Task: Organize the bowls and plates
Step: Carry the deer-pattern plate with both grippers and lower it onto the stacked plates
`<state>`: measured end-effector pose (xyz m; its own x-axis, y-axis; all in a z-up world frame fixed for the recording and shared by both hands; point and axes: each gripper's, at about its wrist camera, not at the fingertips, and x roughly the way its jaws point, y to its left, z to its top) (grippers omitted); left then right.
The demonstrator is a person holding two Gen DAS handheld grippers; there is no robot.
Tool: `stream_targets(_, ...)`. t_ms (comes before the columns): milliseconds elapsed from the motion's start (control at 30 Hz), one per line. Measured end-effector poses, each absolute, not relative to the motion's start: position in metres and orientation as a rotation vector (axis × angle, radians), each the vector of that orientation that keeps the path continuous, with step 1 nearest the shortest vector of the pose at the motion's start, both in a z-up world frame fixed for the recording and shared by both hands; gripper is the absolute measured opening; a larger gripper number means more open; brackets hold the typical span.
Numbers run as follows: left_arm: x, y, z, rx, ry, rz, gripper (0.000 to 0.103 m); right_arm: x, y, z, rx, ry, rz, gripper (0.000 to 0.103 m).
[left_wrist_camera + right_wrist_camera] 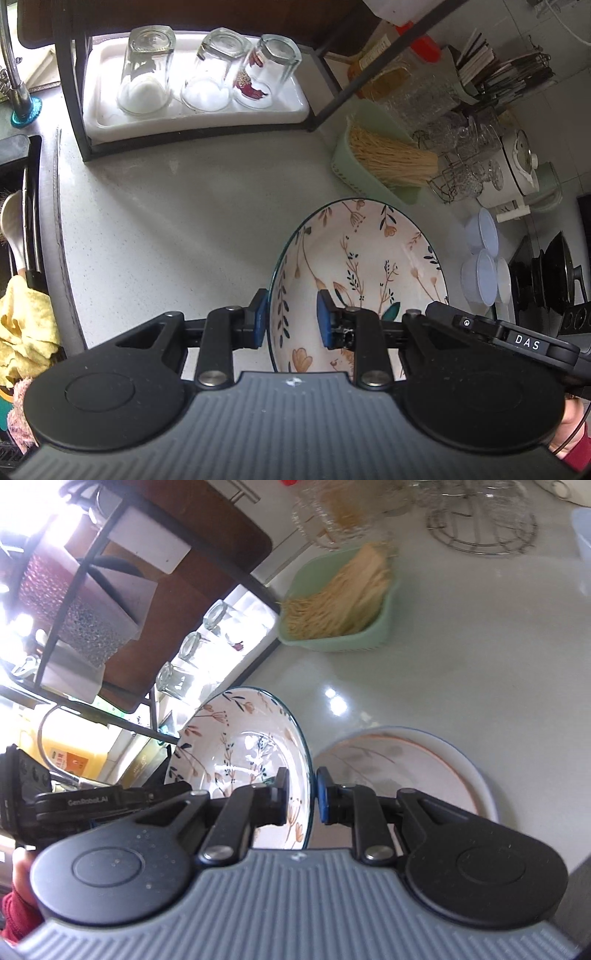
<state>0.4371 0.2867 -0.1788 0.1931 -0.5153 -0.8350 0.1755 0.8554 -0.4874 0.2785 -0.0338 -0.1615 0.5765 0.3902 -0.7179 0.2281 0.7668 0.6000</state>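
Both grippers are clamping one floral bowl (362,273) above the pale counter (166,221): the left gripper (291,319) is pinching its rim at nine o'clock, the right gripper (301,794) its opposite edge. Below, at the right view's four o'clock, a pink-rimmed plate (399,764) is sitting on the counter.

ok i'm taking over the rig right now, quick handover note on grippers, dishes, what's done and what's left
Left gripper: shut on the near-left rim of the floral bowl.
Right gripper: shut on the opposite rim of the same bowl, so both hands carry it, tilted, above the counter.
A pink-rimmed plate lies flat on the counter, below and beside the bowl in the right wrist view.
Done: bowl gripped and off the counter.
Left: set the bowl down, probably on that plate or in the rack; its spot isn't clear.
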Motion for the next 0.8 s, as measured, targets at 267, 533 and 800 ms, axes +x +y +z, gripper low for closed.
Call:
stream_targets(267,0.409,0.26,-0.179,-0.284,1.283,-0.515,0.03,0.25,-0.054,-0.17,0.701,0.983,0.096,0.019)
stream_targets(533,0.39,0.245,-0.19,-0.216,1.294,-0.481,0.03,0.238,-0.064,-0.199,0.715,1.05,0.126,0.019)
stream_targets(800,0.391,0.23,-0.195,-0.147,1.307,-0.471,0.03,0.239,-0.064,-0.211,0.712,1.066,0.126,0.019)
